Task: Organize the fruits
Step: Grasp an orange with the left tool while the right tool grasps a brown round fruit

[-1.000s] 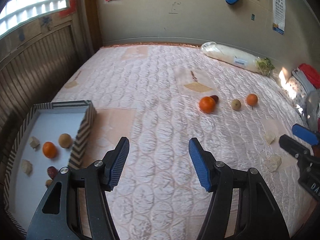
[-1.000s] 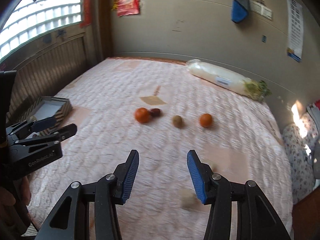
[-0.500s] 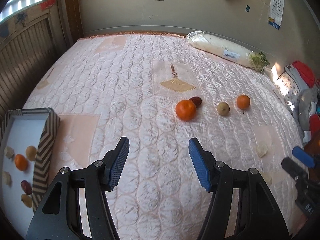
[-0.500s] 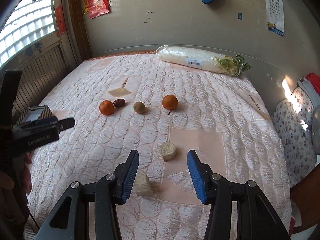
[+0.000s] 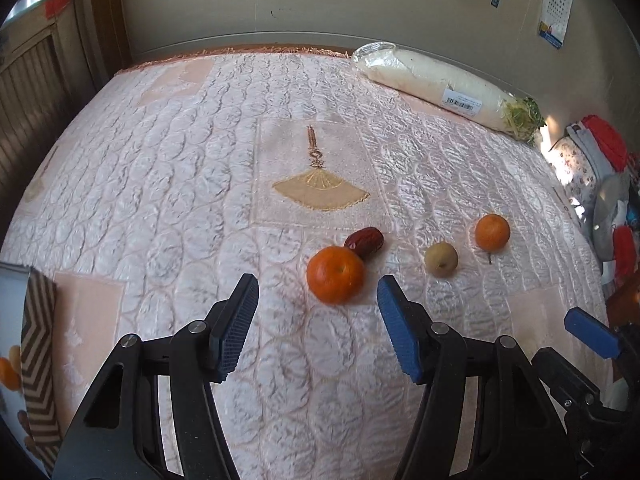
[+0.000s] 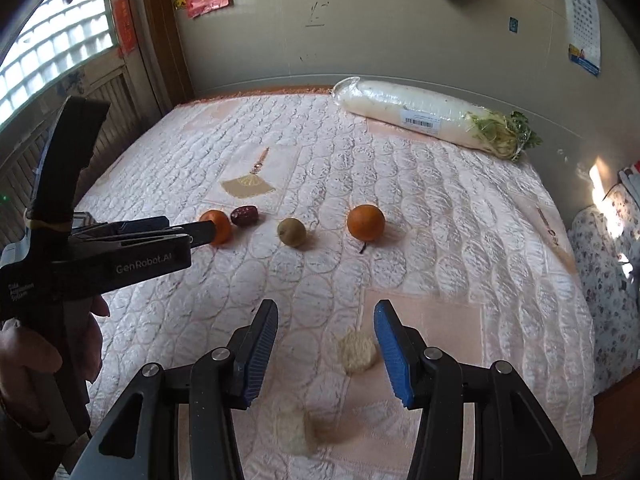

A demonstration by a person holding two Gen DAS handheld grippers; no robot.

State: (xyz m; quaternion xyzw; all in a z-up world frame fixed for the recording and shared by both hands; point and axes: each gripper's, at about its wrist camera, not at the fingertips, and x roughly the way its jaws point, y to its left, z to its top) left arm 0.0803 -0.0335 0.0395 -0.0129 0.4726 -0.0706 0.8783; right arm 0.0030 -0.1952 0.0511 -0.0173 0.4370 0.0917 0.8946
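The left gripper (image 5: 318,304) is seen parted and empty just before a round orange tangerine (image 5: 335,274) on the pink quilted bed (image 5: 180,184). The right gripper (image 6: 326,344), also parted, frames a blurred pale lump (image 6: 357,350), possibly untouched. A striped cardboard box (image 5: 38,364) is cut off at the left edge.

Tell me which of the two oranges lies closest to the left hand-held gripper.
The larger-looking orange touching the dark red date, just ahead of the left hand-held gripper. The other orange sits farther right, past the yellowish fruit.
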